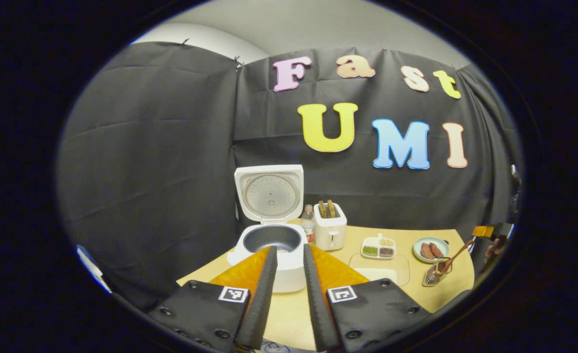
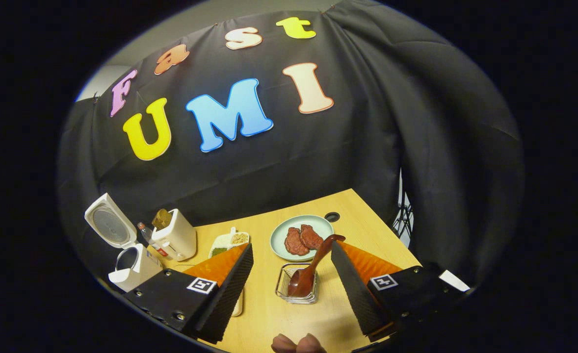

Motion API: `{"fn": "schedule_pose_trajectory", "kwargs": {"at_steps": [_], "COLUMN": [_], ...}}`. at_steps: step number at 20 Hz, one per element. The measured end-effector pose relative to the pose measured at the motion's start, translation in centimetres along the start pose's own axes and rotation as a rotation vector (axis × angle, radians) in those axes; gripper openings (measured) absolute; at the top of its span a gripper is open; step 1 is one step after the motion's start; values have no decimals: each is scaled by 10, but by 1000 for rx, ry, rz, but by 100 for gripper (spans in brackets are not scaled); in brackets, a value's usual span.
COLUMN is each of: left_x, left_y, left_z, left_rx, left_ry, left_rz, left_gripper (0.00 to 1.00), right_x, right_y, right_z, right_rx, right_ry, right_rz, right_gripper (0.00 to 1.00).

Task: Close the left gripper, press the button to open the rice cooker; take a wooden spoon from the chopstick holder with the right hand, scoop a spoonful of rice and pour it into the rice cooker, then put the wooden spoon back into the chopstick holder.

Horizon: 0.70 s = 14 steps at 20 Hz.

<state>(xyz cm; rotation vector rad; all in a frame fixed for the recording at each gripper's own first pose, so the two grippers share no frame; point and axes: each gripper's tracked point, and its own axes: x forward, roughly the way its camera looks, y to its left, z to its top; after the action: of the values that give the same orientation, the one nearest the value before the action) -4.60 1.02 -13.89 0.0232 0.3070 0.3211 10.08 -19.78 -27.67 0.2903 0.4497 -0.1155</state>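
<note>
Two grippers are up over the pale wooden table (image 2: 362,215) in the booth. From the left gripper view, the left gripper (image 1: 289,255) hovers just in front of the white rice cooker (image 1: 272,250), its fingers a narrow gap apart and gripping nothing. The cooker's lid stands straight up, showing its round metal inner plate, and the dark inner pot sits open below it with a little white rice at the near edge.

Over on the right side, the right gripper (image 2: 291,252) has its jaws spread wide, with nothing between them. Between and beyond its fingers stands the small wire-mesh chopstick holder (image 2: 296,288), and the dark reddish-brown wooden spoon (image 2: 311,267) sits in it bowl-down, the handle leaning up toward the right finger; I cannot tell whether handle and finger touch. Fingertips of a hand (image 2: 299,343) show at the bottom edge of the right gripper view.

Behind the holder is a pale green round plate (image 2: 281,235) with two reddish-brown pieces of meat (image 2: 302,239). To its left lies a white divided dish (image 2: 230,242) with grains in its compartments. Just right of the cooker stands a small clear bottle (image 1: 308,223) and then a white toaster (image 1: 330,230) with two brown slices standing in its slots. A clear rectangular tray (image 1: 380,269) rests near the table's middle.
</note>
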Motion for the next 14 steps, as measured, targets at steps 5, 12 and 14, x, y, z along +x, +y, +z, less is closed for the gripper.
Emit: {"fn": "schedule_pose_trajectory", "kwargs": {"at_steps": [5, 12, 14], "left_x": [-21, -52, -61], "left_y": [-33, -48, -51], "left_z": [-10, -14, -20], "left_rx": [35, 124, 119], "left_ry": [62, 77, 88], "left_rz": [-8, -25, -29], "left_gripper": [61, 85, 100], "right_x": [54, 118, 129], "right_y": [-39, -31, -29], "right_z": [-30, -58, -71], "right_rx": [57, 109, 135], "right_ry": [57, 127, 167], "right_rz": [-48, -2, 13], "right_gripper": [98, 97, 91]}}
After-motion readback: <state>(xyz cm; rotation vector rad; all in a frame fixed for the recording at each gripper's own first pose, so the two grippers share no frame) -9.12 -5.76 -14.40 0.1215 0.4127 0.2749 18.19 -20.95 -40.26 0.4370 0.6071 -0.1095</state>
